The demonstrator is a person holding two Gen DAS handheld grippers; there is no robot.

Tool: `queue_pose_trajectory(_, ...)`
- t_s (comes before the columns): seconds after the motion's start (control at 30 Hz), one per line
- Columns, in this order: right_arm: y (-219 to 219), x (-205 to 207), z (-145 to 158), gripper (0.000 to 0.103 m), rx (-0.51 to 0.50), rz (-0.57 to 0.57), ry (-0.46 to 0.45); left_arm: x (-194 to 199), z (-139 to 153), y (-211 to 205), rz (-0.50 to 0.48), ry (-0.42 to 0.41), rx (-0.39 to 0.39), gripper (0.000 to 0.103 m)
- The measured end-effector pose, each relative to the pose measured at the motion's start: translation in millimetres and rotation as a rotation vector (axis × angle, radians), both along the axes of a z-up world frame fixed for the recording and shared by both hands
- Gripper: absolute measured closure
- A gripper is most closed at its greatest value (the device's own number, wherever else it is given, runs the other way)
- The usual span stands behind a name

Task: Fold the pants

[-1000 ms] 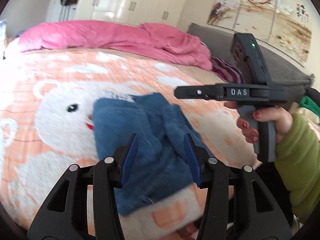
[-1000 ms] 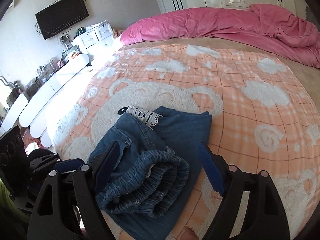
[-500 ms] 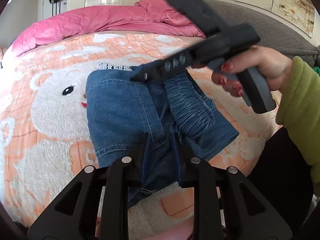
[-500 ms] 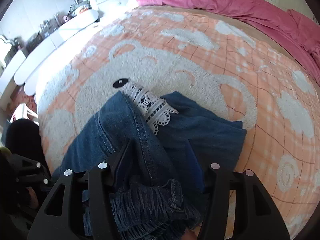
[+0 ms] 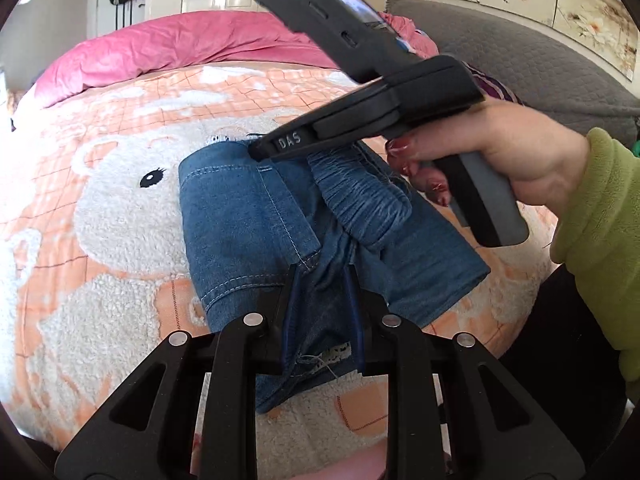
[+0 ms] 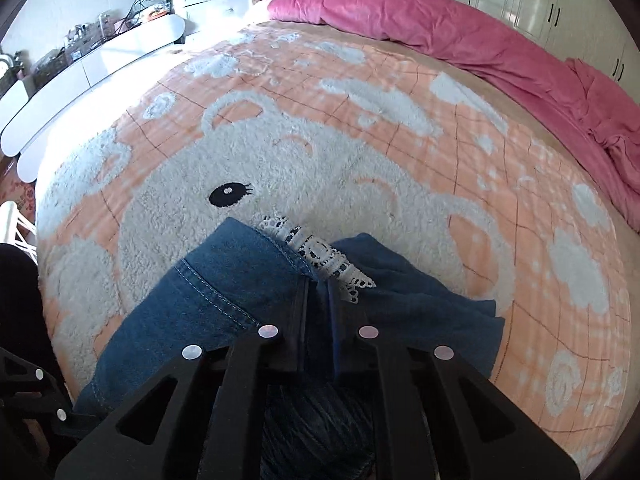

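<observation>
Two grippers are clamped on one folded pair of blue denim pants (image 5: 256, 216) that lies on the near part of an orange and white bear-pattern blanket (image 5: 120, 208). The left gripper (image 5: 322, 312) has its jaws drawn close together on a bunch of denim at the near edge of the pants, with a bit of white lace trim (image 5: 332, 354) showing between them. The right gripper (image 6: 316, 312), held by a hand (image 5: 500, 164) in a green sleeve (image 5: 600, 232), reaches in from the right; its jaws are pressed nearly together on the far edge of the pants, just beside the lace trim there. The gathered waistband (image 5: 360, 204) lies on top toward the right. A pink quilt (image 6: 460, 36) is bunched along the far side of the bed.
</observation>
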State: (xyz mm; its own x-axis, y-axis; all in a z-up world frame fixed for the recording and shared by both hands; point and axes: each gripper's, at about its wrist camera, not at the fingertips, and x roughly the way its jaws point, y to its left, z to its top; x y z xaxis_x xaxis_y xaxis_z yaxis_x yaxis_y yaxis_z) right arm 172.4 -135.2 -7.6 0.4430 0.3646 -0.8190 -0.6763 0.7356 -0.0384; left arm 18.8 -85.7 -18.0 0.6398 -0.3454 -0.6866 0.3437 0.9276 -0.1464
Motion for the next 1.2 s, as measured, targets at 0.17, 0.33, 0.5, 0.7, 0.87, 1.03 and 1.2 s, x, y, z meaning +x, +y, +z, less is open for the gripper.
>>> queue_pose_trajectory(0.17, -29.2, 1.2, 24.3, 0.071, 0.128, -0.106, -0.002, -1.4, 0.4, 3.3, -0.003, 0.015, -0.020, 0.088)
queue_pose_trajectory(0.33, -62.0, -19.2, 51.9, 0.066, 0.228, -0.134, -0.042, -3.4, 3.4, 6.1, -0.004, 0.026, -0.051, 0.088)
queue_pose_trajectory(0.5, -79.0, -52.0, 64.0, 0.056, 0.262, -0.096, -0.068, -15.5, 9.0, 11.0, -0.014, 0.027, -0.074, 0.088)
queue_pose_trajectory(0.7, -91.6, -89.3, 63.3, 0.056, 0.309, -0.025, -0.028, -30.7, 20.6, 17.9, -0.014, 0.015, -0.105, 0.083)
queue_pose_trajectory(0.87, -84.7, -123.2, 53.0, 0.056, 0.238, 0.061, -0.031, -36.1, 29.7, 25.8, 0.018, -0.010, -0.103, 0.080)
queue_pose_trajectory(1.03, -70.7, -138.0, 42.8, 0.064, 0.195, 0.116, -0.016, -31.0, 33.4, 39.2, 0.067, -0.030, -0.108, 0.076)
queue_pose_trajectory(1.2, -61.6, -134.4, 28.3, 0.067, 0.106, 0.094, -0.013, -22.8, 35.1, 41.9, 0.096, -0.014, -0.093, 0.075)
